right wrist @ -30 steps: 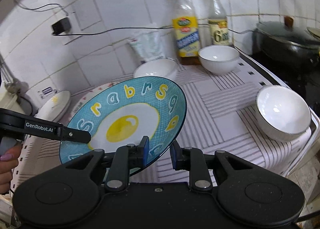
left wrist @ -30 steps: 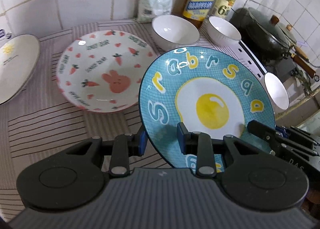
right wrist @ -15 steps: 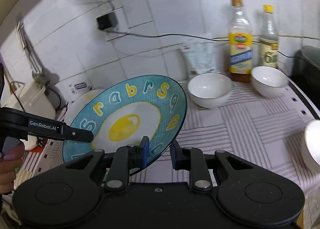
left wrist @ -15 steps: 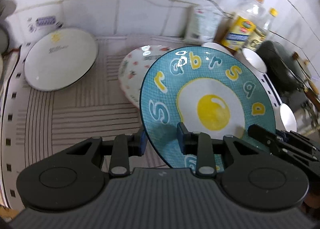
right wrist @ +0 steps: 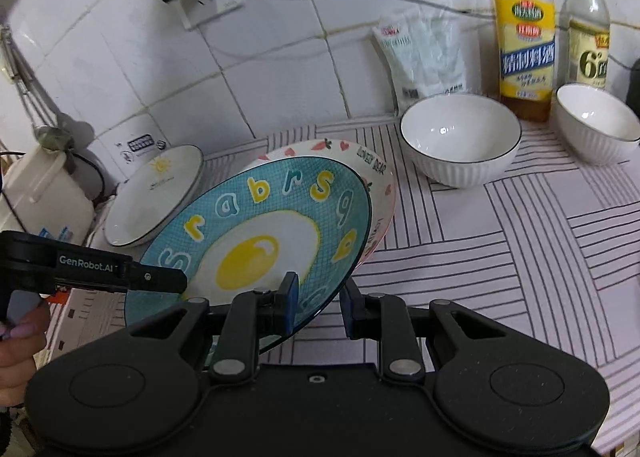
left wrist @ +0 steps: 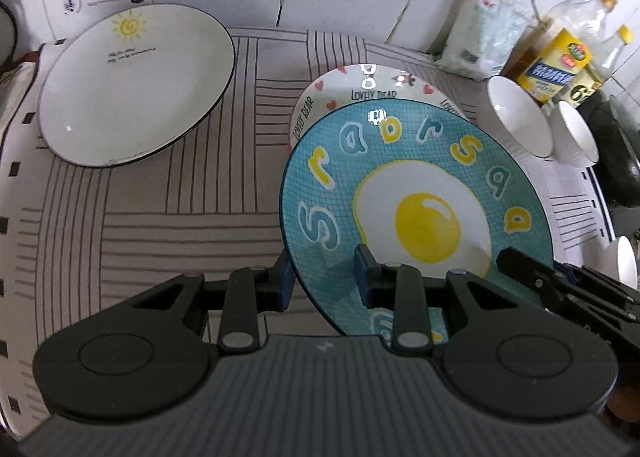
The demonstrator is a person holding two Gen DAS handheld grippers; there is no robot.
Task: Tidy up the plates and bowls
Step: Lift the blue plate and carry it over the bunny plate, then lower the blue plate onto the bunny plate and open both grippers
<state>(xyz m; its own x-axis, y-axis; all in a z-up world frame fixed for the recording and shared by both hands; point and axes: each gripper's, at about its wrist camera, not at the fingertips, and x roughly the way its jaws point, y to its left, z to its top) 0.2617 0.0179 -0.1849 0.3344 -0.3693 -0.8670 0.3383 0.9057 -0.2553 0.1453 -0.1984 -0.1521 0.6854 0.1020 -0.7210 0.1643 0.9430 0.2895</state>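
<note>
Between both claws hangs the blue egg plate: left claw and right claw each stay clamped on its near rim. Since a second ago it has travelled leftward, now overlapping the carrot plate, nearer the white sun plate on the worktop, probably for stacking.

Blue egg plate tilted above bunny plate — white sun plate apart.
</note>
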